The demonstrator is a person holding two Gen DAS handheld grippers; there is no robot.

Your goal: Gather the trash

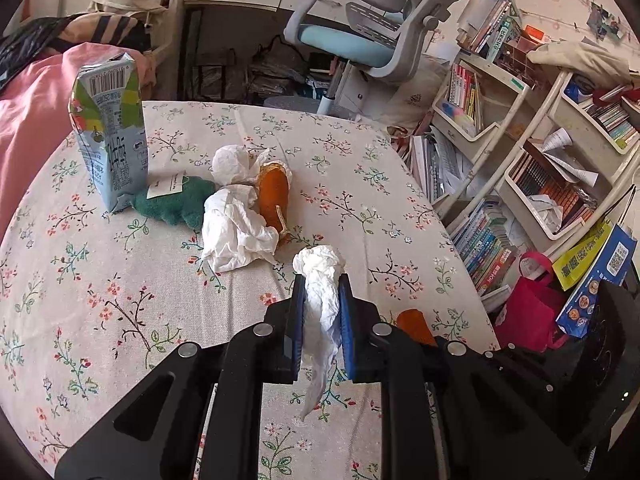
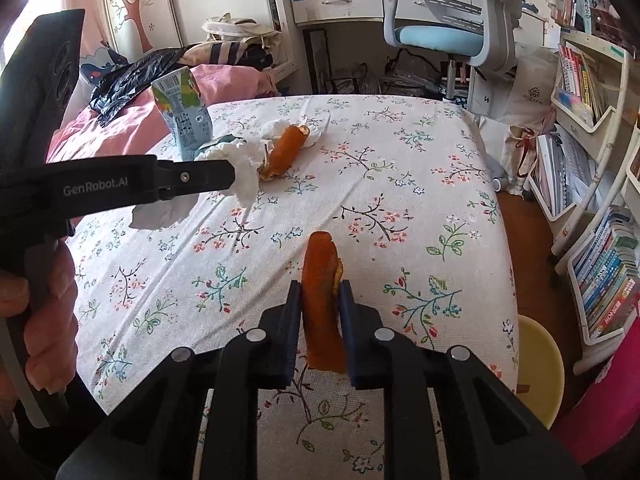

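Crumpled white tissue (image 1: 322,296) pinched in left claw (image 1: 320,280); orange peel (image 2: 323,300) in right claw (image 2: 320,286).

"GenRobot.AI" stands in pale letters on the side of the left gripper (image 2: 230,174). The carton (image 2: 185,114) carries a barcode and print too small to read.
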